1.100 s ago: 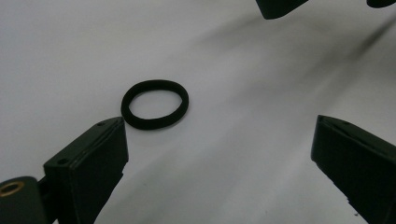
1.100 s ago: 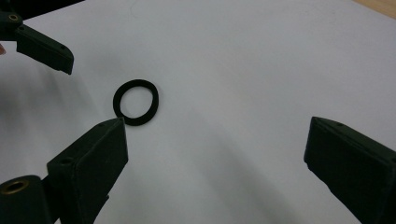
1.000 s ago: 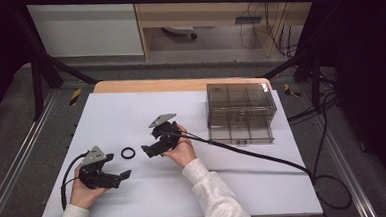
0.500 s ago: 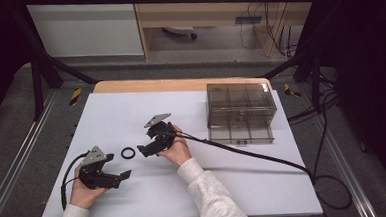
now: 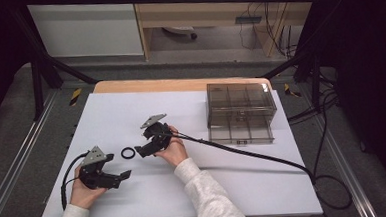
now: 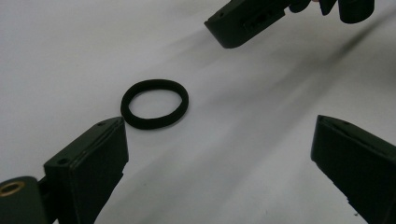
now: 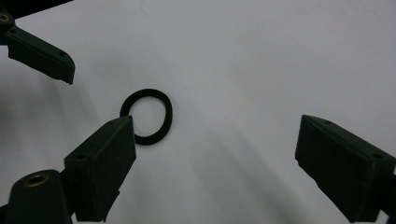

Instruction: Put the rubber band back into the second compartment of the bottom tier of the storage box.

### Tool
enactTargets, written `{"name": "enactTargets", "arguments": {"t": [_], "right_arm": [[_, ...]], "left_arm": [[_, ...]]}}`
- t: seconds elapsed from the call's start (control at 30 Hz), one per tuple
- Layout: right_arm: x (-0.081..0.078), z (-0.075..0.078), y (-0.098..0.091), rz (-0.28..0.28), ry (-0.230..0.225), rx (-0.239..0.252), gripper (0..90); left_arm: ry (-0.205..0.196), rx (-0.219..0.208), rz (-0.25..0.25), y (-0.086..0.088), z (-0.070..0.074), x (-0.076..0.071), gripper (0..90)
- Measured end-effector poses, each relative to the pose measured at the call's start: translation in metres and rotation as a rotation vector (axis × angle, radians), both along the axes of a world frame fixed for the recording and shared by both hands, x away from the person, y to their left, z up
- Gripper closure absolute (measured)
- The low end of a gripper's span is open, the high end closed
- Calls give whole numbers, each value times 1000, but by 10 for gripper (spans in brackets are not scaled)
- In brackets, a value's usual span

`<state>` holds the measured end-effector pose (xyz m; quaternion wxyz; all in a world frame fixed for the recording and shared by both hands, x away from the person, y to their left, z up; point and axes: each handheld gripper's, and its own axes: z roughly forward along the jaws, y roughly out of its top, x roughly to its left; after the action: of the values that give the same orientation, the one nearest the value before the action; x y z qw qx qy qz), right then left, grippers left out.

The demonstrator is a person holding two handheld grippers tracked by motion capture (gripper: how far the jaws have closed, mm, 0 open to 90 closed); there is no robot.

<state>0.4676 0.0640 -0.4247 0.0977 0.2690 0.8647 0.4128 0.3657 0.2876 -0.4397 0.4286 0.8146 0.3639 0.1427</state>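
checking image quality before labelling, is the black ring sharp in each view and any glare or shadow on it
High view: black ring small, slightly soft, no glare. Left gripper view: ring sharp, near jaws blurred, soft grey shadows across the white table. Right gripper view: ring sharp, partly behind one blurred jaw.

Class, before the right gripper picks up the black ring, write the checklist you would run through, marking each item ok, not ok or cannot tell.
1. black ring lies flat on the white table: ok.
2. right gripper open wide enough; its jaws have just been closing a little, nothing between them: ok.
3. Ring centred between the right gripper's fingers: not ok, it sits by one finger.
4. left gripper open, clear of the ring: ok.
5. Drawer of the clear drawer box open to receive it: cannot tell.
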Motion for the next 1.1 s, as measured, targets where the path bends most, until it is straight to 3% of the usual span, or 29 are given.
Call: {"name": "enactTargets", "arguments": {"t": [0.67,0.77,1.1], "right_arm": [[-1,-13,29,50,9,-47,330],[-1,-14,31,43,19,-33,378],[-2,-19,38,64,12,-56,535]], "left_arm": [[-2,3,-1,0,0,0,41],[-2,3,-1,0,0,0,41],[-3,4,-2,0,0,0,41]]}}
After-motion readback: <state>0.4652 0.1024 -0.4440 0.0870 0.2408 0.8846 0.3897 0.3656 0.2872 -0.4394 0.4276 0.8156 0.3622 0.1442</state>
